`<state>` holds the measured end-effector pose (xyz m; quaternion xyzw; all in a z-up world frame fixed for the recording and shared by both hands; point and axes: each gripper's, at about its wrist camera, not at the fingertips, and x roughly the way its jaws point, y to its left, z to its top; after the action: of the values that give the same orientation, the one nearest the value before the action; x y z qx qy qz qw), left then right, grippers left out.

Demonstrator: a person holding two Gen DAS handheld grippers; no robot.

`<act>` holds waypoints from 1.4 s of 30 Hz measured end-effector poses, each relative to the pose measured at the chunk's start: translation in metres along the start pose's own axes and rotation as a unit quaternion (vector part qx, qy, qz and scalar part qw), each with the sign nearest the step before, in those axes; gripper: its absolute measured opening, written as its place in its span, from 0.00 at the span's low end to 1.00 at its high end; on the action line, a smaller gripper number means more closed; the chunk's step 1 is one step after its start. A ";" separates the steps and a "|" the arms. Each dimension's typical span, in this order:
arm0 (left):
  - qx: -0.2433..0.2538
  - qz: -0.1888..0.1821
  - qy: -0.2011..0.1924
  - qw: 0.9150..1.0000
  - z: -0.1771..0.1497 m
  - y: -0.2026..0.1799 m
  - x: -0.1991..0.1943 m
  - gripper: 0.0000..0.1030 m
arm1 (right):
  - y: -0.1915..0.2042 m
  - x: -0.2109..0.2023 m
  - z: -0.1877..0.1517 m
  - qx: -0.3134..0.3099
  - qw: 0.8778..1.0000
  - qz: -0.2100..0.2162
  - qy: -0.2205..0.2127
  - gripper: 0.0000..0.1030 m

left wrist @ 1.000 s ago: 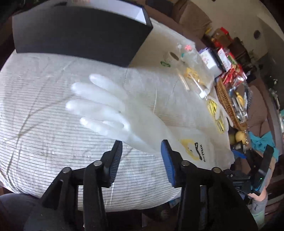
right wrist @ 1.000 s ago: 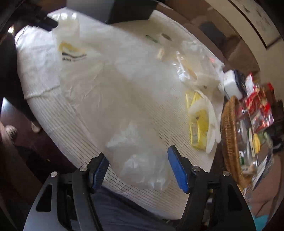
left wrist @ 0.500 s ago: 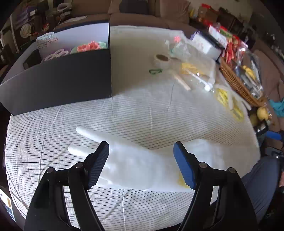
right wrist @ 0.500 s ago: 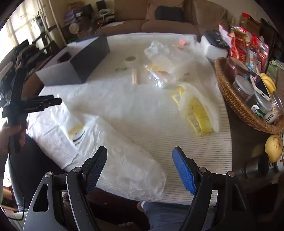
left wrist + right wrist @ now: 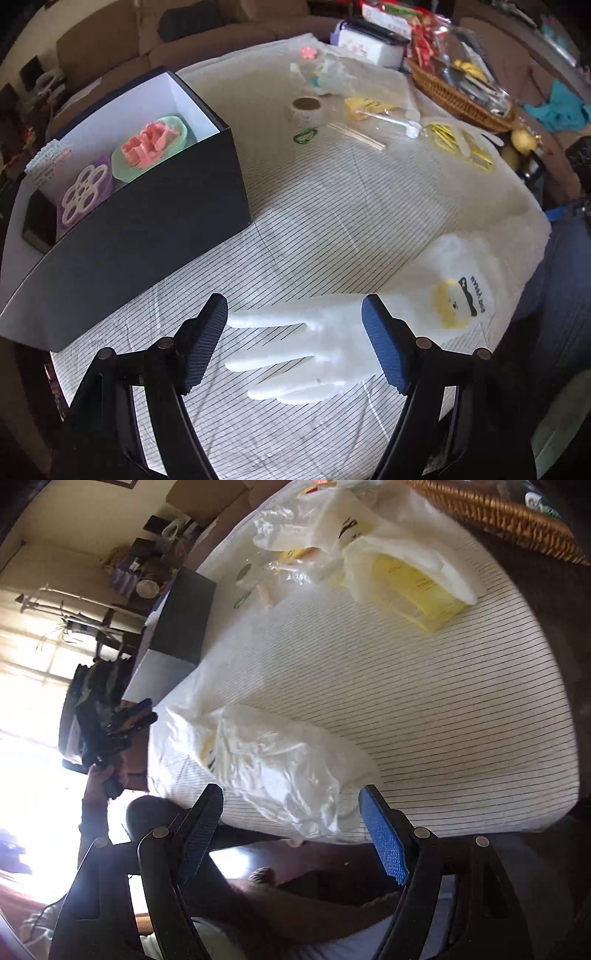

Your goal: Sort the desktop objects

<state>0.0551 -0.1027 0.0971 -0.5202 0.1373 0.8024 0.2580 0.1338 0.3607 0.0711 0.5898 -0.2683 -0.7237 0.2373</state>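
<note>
One glove [image 5: 314, 350] lower centre, between widening left gripper [image 5: 295, 347] jaws, ungripped; one box [image 5: 122, 206] upper left; right gripper [image 5: 291, 830] widening, empty, over one bag [image 5: 280, 760].

one glove [image 5: 306, 354], one box [image 5: 147, 221], one basket [image 5: 443, 92], perhaps three plastic bags [image 5: 280, 768].

Both wrist views downward, sharing table [image 5: 332, 229]

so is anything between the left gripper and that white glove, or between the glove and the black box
Nothing visible. The left gripper hangs open right over the white glove, and only bare striped tablecloth lies between the glove and the black box.
</note>
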 end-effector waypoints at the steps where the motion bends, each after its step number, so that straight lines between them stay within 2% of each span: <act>1: 0.000 -0.008 0.006 1.000 0.002 0.007 0.001 0.71 | -0.001 0.004 0.004 0.005 1.000 0.011 0.008 0.75; 2: 0.002 -0.008 0.011 1.000 0.004 0.014 0.003 0.71 | -0.002 0.008 0.007 0.008 1.000 0.025 0.014 0.73; 7: 0.036 -0.026 0.044 0.998 0.003 0.025 0.023 0.71 | -0.015 0.023 0.016 0.038 0.996 0.075 0.032 0.26; 12: 0.078 -0.037 0.062 0.994 -0.001 0.015 0.042 0.71 | -0.014 0.012 0.012 0.041 0.993 0.110 0.024 0.26; 14: 0.092 -0.044 0.063 0.993 -0.001 0.013 0.045 0.71 | -0.013 0.009 0.012 0.033 0.993 0.113 0.025 0.35; 15: 0.096 -0.048 0.062 0.992 0.000 0.013 0.046 0.72 | -0.012 0.011 0.013 0.029 0.993 0.112 0.029 0.54; 16: 0.096 -0.055 0.064 0.992 0.002 0.014 0.047 0.73 | -0.011 0.013 0.014 0.029 0.993 0.110 0.031 0.62; 19: 0.098 -0.100 0.087 0.986 0.004 0.008 0.056 0.75 | -0.007 0.029 0.018 0.030 0.992 0.112 0.048 0.62; 20: 0.106 -0.106 0.099 0.984 0.003 0.004 0.060 0.73 | -0.005 0.034 0.019 0.028 0.993 0.106 0.051 0.60; 21: 0.116 -0.102 0.110 0.982 0.002 0.000 0.064 0.57 | -0.003 0.039 0.019 0.023 0.994 0.098 0.053 0.47; 22: 0.122 -0.099 0.117 0.981 0.000 -0.003 0.067 0.40 | -0.001 0.041 0.020 0.019 0.995 0.086 0.051 0.23; 23: 0.121 -0.105 0.114 0.980 -0.001 -0.004 0.066 0.16 | 0.000 0.041 0.021 0.017 0.996 0.077 0.047 0.15; 26: 0.123 -0.125 0.066 0.982 -0.003 -0.008 0.040 0.09 | 0.008 0.024 0.023 0.006 0.996 0.085 0.003 0.12; 28: 0.101 -0.139 0.023 0.985 -0.003 -0.003 0.016 0.08 | 0.018 0.003 0.025 -0.006 0.994 0.106 -0.035 0.11; 29: 0.086 -0.141 -0.005 0.986 -0.002 0.001 0.002 0.03 | 0.024 -0.007 0.026 -0.010 0.993 0.110 -0.047 0.11; 31: 0.039 -0.137 -0.054 0.988 0.001 0.013 -0.023 0.02 | 0.041 -0.030 0.033 -0.025 0.990 0.116 -0.072 0.11; 34: -0.011 -0.105 -0.086 0.991 0.008 0.027 -0.049 0.03 | 0.079 -0.072 0.053 -0.061 0.986 0.115 -0.106 0.11; 35: -0.014 -0.103 -0.093 0.990 0.013 0.027 -0.057 0.08 | 0.098 -0.087 0.061 -0.082 0.984 0.106 -0.116 0.11; 37: -0.001 -0.103 -0.112 0.988 0.025 0.016 -0.079 0.24 | 0.143 -0.121 0.077 -0.126 0.978 0.094 -0.140 0.11; 38: 0.012 -0.103 -0.123 0.987 0.033 0.005 -0.090 0.39 | 0.169 -0.139 0.083 -0.152 0.972 0.087 -0.153 0.11; 39: 0.025 -0.104 -0.137 0.985 0.042 -0.007 -0.102 0.46 | 0.197 -0.156 0.088 -0.181 0.966 0.078 -0.166 0.11; 42: 0.053 -0.129 -0.191 0.972 0.072 -0.048 -0.136 0.49 | 0.271 -0.197 0.100 -0.245 0.949 0.037 -0.197 0.10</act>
<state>0.0713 -0.0647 0.2526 -0.3558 0.0600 0.8387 0.4080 0.0812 0.3006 0.4115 0.3487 -0.1460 -0.8599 0.3431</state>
